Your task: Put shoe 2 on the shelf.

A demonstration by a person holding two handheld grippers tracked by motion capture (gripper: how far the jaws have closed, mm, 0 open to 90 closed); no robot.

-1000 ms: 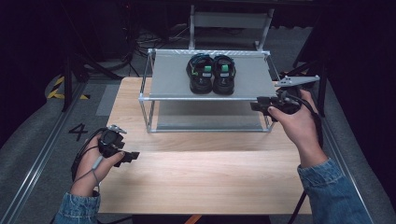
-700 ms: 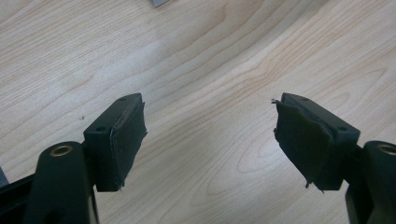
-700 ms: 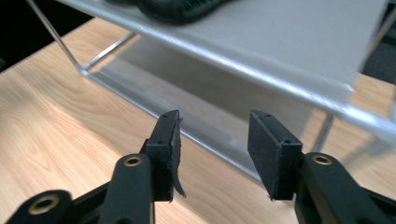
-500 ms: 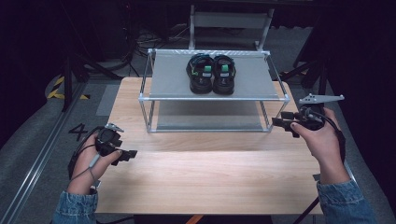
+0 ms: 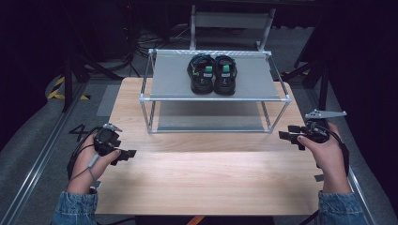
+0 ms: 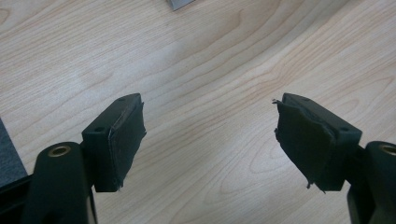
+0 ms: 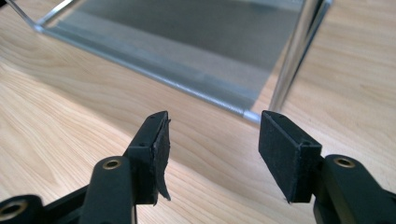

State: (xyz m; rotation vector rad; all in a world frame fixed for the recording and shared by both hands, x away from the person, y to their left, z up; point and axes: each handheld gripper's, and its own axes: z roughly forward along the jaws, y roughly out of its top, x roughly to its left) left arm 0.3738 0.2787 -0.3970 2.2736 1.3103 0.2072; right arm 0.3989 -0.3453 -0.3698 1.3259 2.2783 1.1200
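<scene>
Jaws of right gripper (image 5: 292,137) just opened, empty; left gripper (image 5: 126,153) spread, apparently empty.

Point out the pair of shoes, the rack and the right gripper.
pair of shoes (image 5: 212,75), high view, where the two shoes meet.
rack (image 5: 253,75), high view, bare top shelf.
right gripper (image 5: 285,137), high view, between its open fingertips.

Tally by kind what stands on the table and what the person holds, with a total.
Shoes: 2, side by side on the rack's top shelf
Rack: 1, on the table
Grippers: 2, left gripper and right gripper, both open and empty
Total: 5
</scene>
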